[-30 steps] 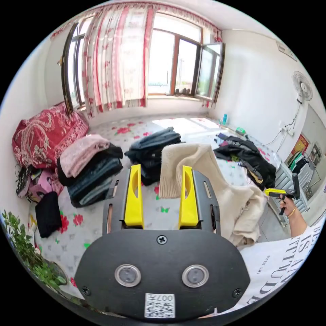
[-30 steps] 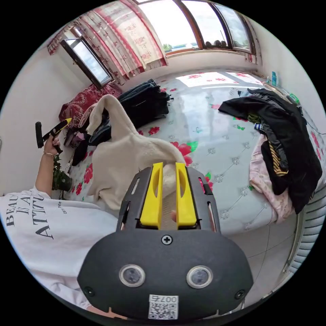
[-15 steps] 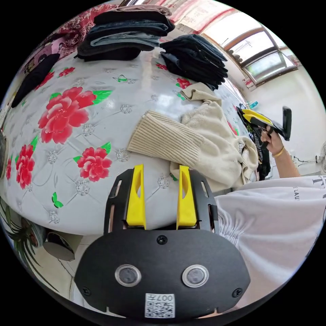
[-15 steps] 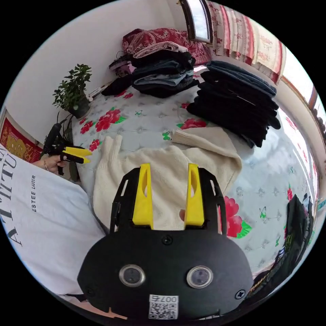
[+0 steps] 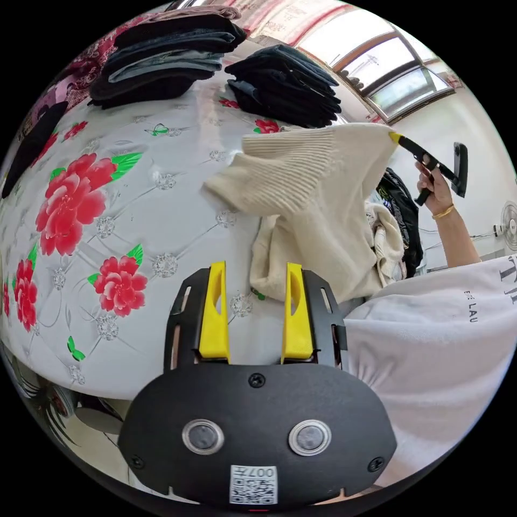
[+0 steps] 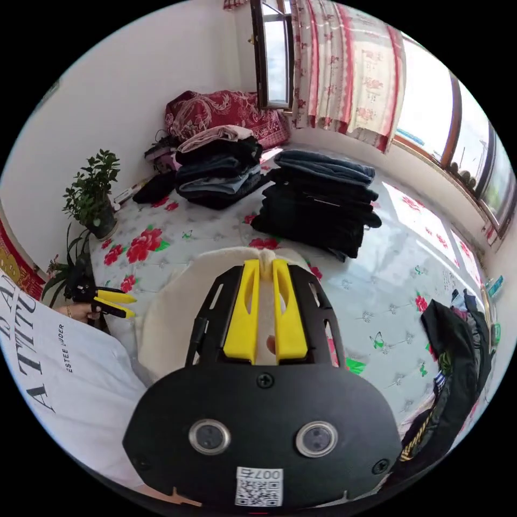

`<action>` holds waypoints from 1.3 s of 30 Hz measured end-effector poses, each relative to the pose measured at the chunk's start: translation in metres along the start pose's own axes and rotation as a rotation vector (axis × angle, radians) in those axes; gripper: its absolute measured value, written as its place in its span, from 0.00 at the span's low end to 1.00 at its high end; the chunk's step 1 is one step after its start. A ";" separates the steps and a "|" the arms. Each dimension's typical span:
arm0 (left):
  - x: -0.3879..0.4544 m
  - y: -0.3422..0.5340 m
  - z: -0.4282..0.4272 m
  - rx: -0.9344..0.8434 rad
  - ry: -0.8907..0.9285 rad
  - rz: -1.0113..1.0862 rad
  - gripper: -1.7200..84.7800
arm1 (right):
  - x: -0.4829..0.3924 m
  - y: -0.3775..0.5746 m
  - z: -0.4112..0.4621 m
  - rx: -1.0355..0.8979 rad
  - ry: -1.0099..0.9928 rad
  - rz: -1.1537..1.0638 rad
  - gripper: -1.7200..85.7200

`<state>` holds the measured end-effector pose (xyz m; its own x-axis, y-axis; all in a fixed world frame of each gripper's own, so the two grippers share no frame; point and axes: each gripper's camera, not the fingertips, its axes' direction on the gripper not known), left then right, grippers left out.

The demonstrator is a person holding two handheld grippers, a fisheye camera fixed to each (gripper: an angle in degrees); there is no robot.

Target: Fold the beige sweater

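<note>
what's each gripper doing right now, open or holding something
Left gripper: open, holding nothing.
Right gripper: closed on the beige sweater, lifting part of it off the bed.

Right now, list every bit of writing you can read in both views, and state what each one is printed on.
"A TTIT": large dark letters on the person's white shirt, cut off at the edge of the right gripper view.
"ESTEE L UDER": small line on the same shirt, with one letter lost in a crease.
"LAU": the end of that small line, in the left gripper view.
Tag on the black housing: code and digits, too small to read.
Red wall hanging: too blurred to read.
</note>
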<state>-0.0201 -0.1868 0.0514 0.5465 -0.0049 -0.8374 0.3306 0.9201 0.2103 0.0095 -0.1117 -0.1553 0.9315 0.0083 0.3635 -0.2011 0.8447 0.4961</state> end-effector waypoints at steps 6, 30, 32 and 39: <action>0.039 -0.054 0.009 0.033 0.156 0.253 0.22 | 0.051 0.087 -0.100 0.019 0.119 0.233 0.06; 0.130 0.105 -0.367 0.722 0.399 0.314 0.04 | -0.013 0.172 -0.404 0.713 0.023 0.229 0.05; 0.169 0.137 -0.420 0.895 0.320 0.422 0.04 | -0.028 0.177 -0.438 0.796 0.071 0.188 0.06; 0.294 0.245 -0.537 1.371 -0.307 0.723 0.05 | -0.061 0.184 -0.516 1.123 0.123 0.068 0.06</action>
<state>-0.1912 0.2469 -0.4145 0.9630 0.0271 -0.2682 0.2651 -0.2751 0.9241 0.0720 0.3190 -0.4930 0.9193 0.1413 0.3674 -0.3529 -0.1178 0.9282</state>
